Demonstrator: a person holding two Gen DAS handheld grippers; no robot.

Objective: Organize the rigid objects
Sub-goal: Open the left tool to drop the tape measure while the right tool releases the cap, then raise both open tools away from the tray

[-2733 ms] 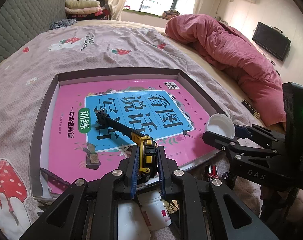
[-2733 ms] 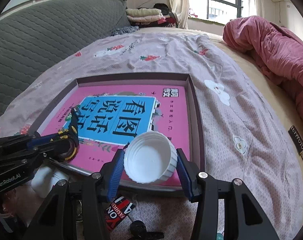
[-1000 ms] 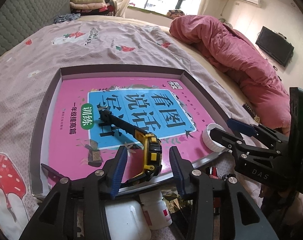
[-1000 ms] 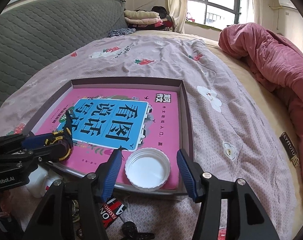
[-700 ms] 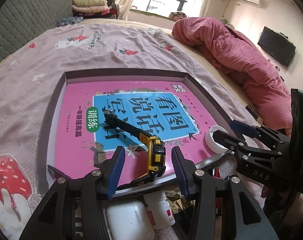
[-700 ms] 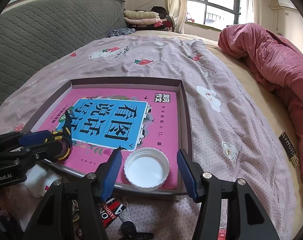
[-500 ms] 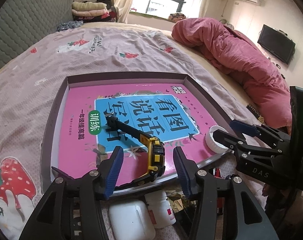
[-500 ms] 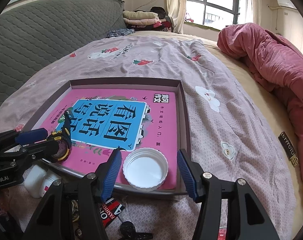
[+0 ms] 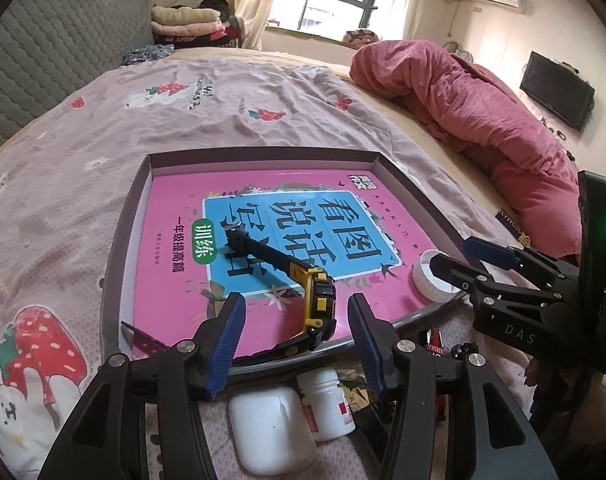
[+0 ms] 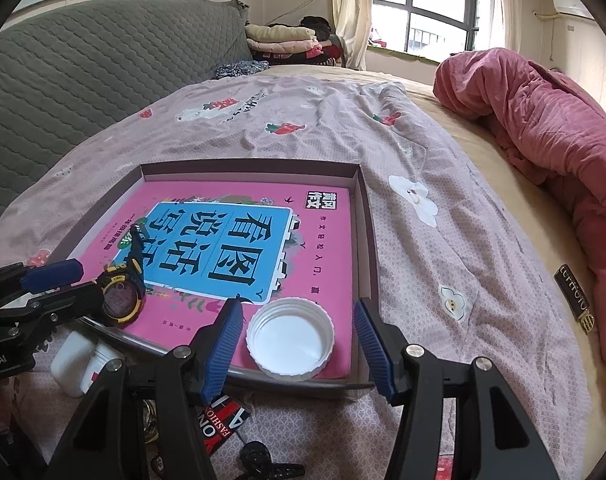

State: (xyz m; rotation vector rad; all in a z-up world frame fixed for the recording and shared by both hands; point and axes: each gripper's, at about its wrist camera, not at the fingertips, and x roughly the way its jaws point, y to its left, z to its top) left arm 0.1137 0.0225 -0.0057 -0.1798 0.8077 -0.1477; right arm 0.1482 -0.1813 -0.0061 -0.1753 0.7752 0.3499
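A shallow dark tray (image 9: 403, 182) (image 10: 367, 248) holding a pink book (image 9: 167, 256) (image 10: 327, 248) lies on the bed. A black and yellow wristwatch (image 9: 317, 304) (image 10: 121, 296) rests on the book near the tray's front edge. A white lid (image 10: 290, 338) (image 9: 431, 280) lies in the tray's front right corner. My left gripper (image 9: 297, 330) is open and empty, just behind the watch. My right gripper (image 10: 299, 336) is open, its fingers either side of the lid without touching it.
In front of the tray on the bedspread lie a white earbud case (image 9: 271, 436), a small white pill bottle (image 9: 327, 408), a red and black tag (image 10: 223, 416) and a black clip (image 10: 263, 462). A red quilt (image 9: 483, 112) is heaped at the right.
Both grippers let go: the left released the watch and the right released the lid into the tray. Both then drew back a little and stayed open.
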